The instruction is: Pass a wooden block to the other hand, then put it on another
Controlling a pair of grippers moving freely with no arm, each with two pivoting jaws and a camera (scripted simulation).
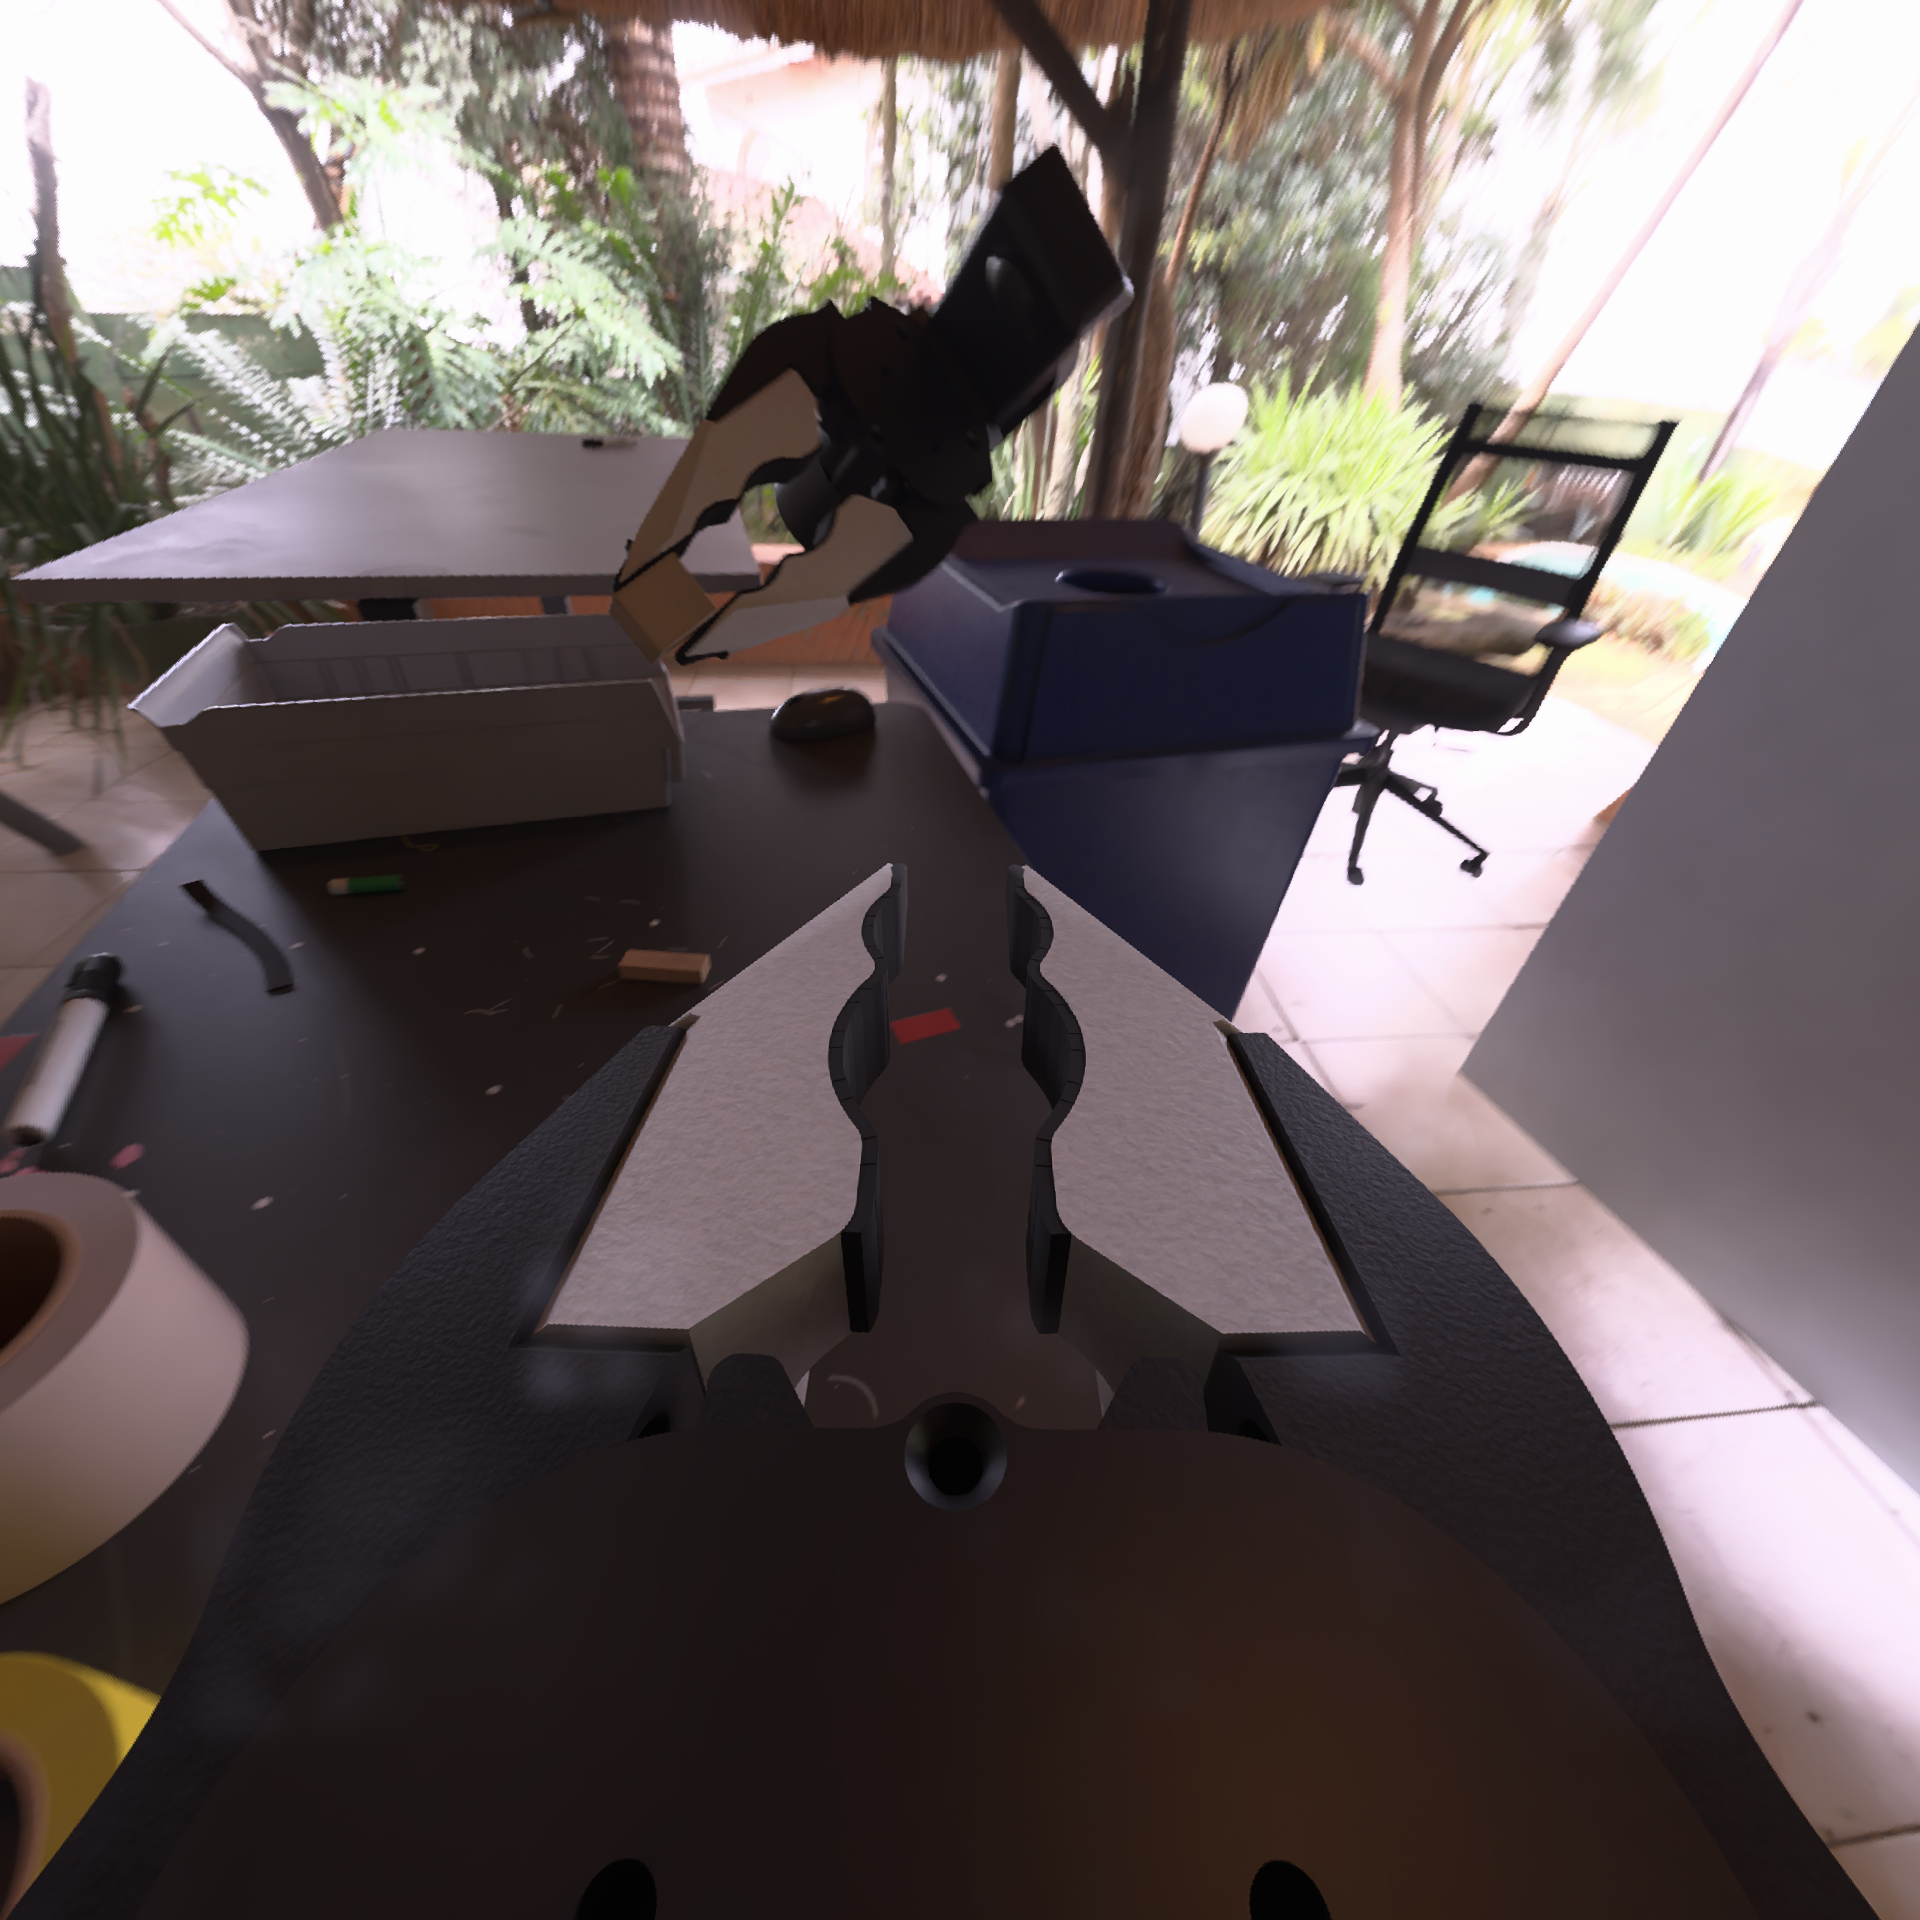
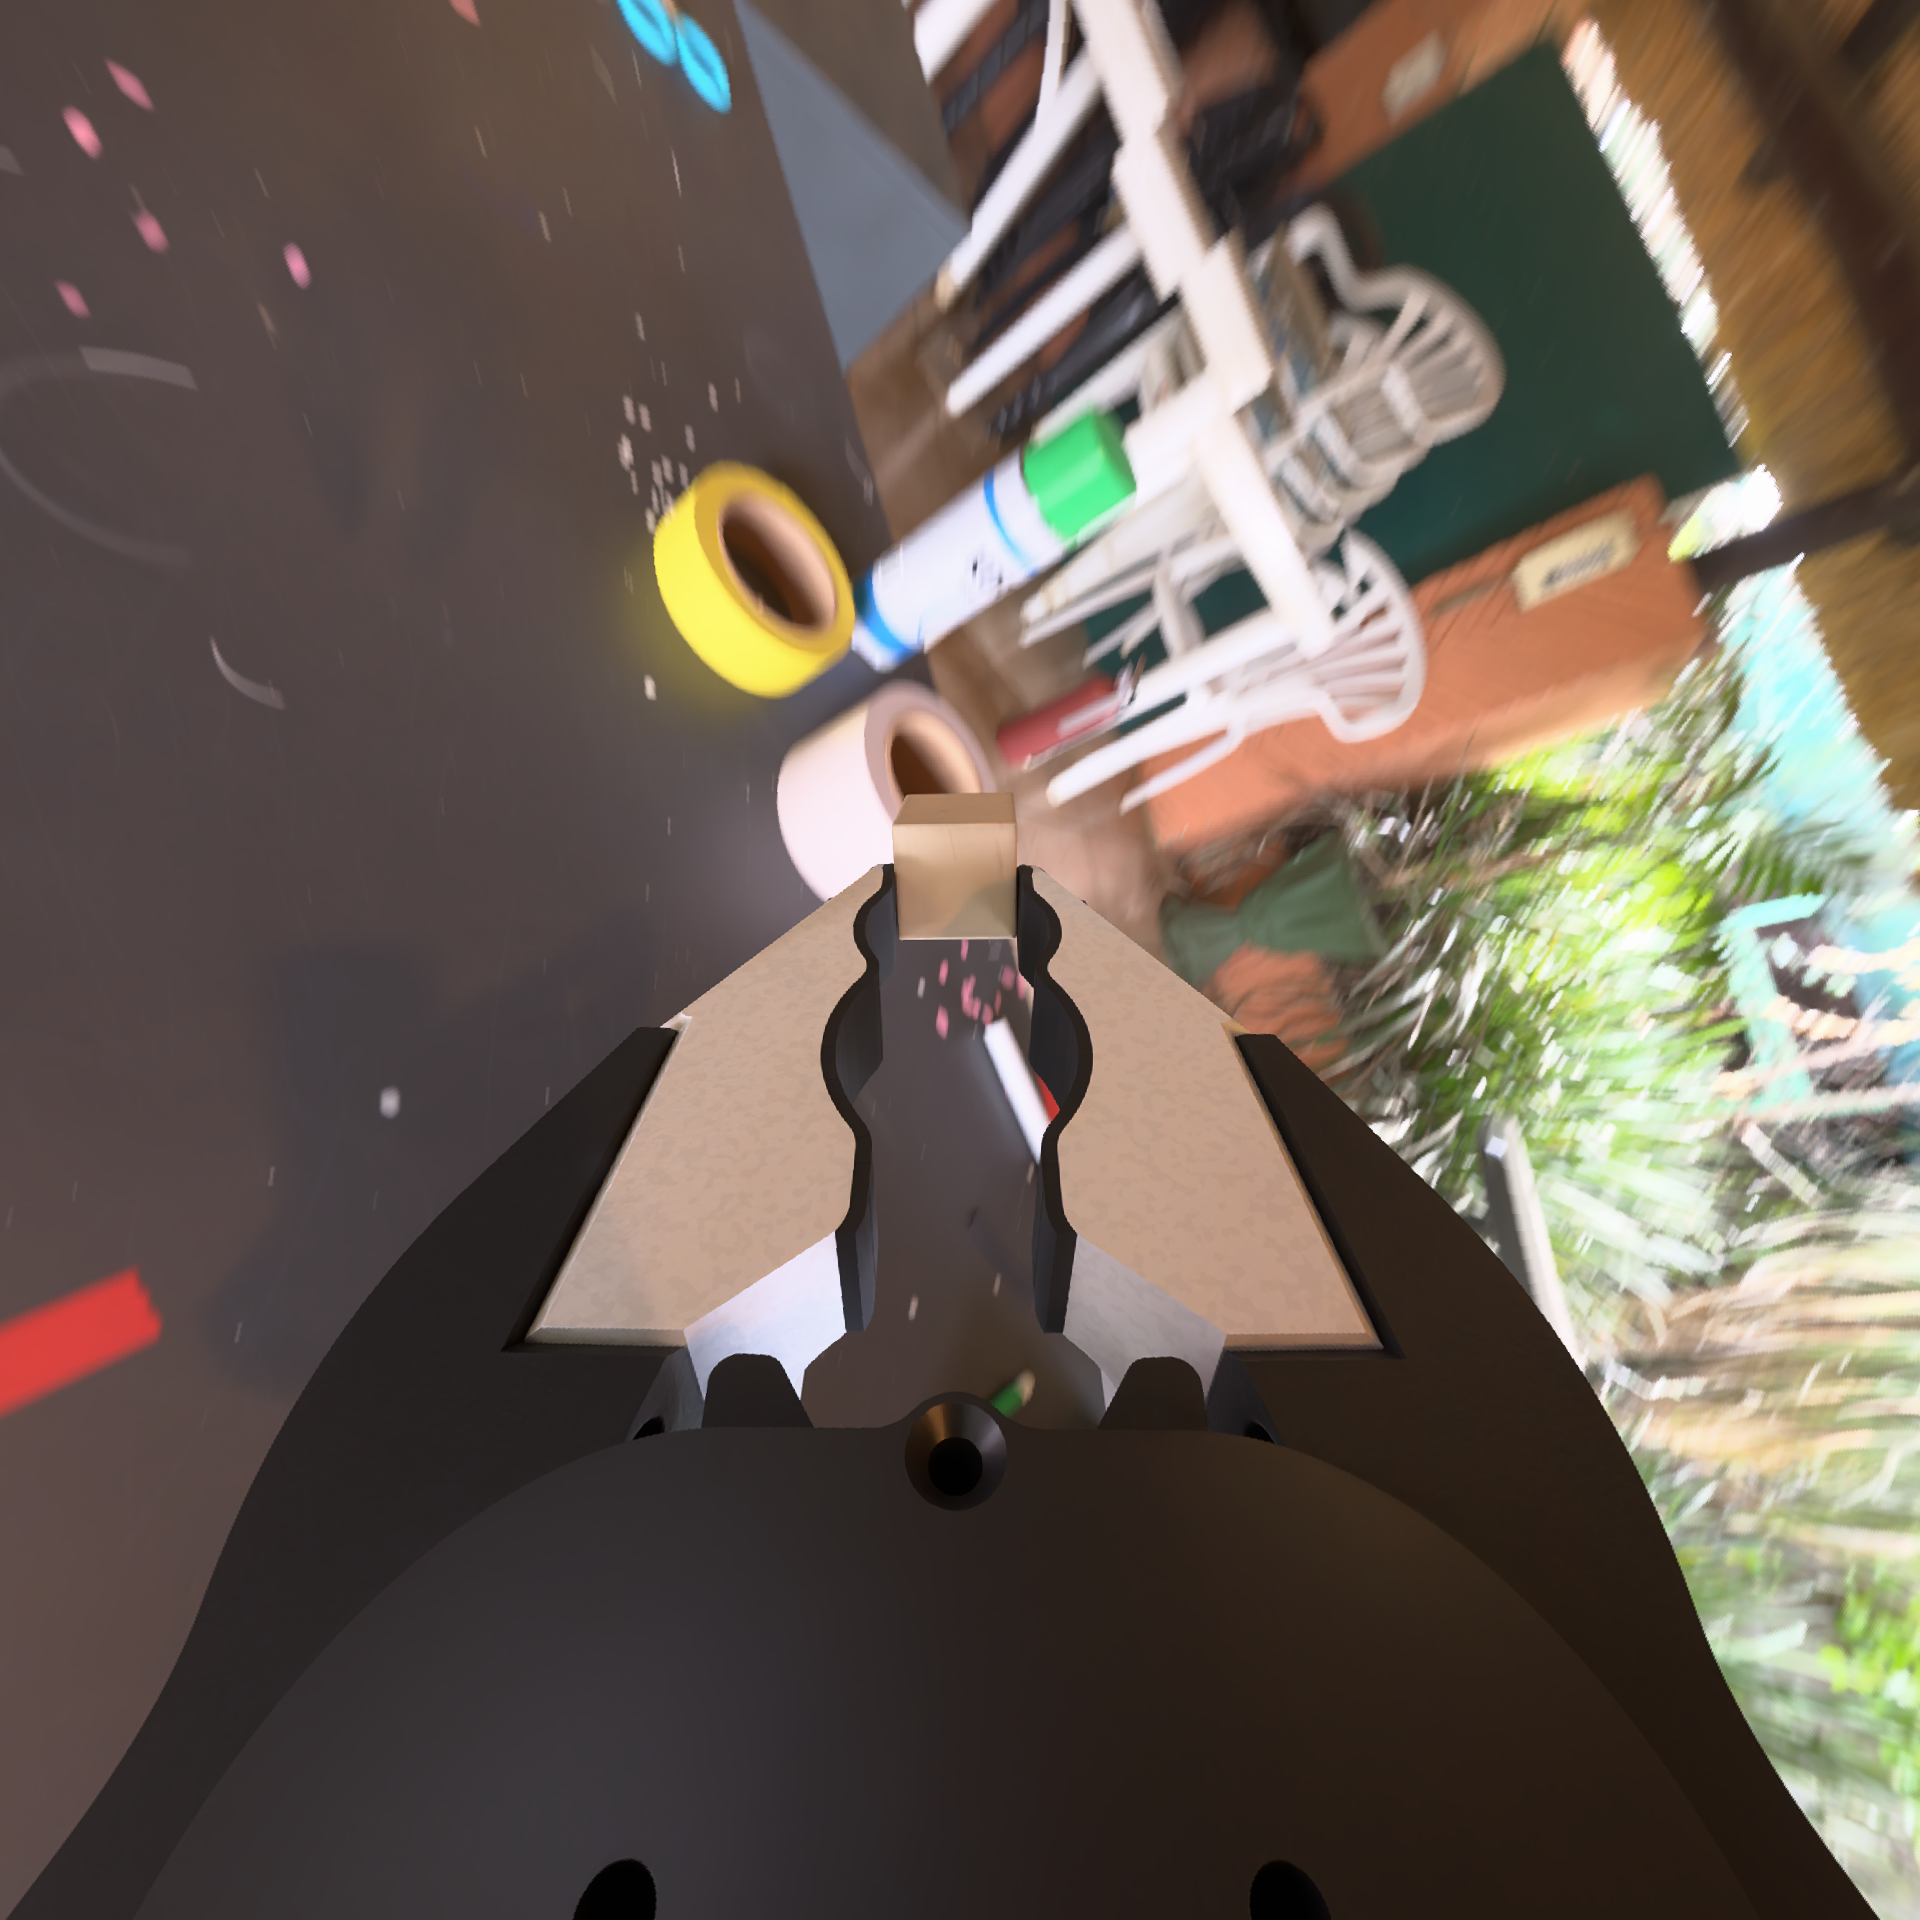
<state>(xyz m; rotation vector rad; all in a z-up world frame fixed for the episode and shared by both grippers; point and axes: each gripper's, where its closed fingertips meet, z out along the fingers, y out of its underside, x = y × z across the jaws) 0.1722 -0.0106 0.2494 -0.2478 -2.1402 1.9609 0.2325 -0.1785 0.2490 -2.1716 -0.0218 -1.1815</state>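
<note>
My right gripper (image 2: 954,883) is shut on a small light wooden block (image 2: 954,868) held at its fingertips. In the left wrist view the same right gripper (image 1: 675,623) hangs in the air above the dark table, tilted down to the left, with the block (image 1: 662,603) between its tips. My left gripper (image 1: 956,888) is open and empty, low over the table. A second wooden block (image 1: 665,965) lies flat on the dark table (image 1: 468,1039), ahead and left of my left fingertips, below the right gripper.
A white bin (image 1: 416,727), a dark blue box (image 1: 1122,644) and a black mouse (image 1: 821,714) stand at the table's far side. A green marker (image 1: 364,885), a white pen (image 1: 62,1049), white tape (image 1: 114,1340) and yellow tape (image 2: 748,577) lie on the left.
</note>
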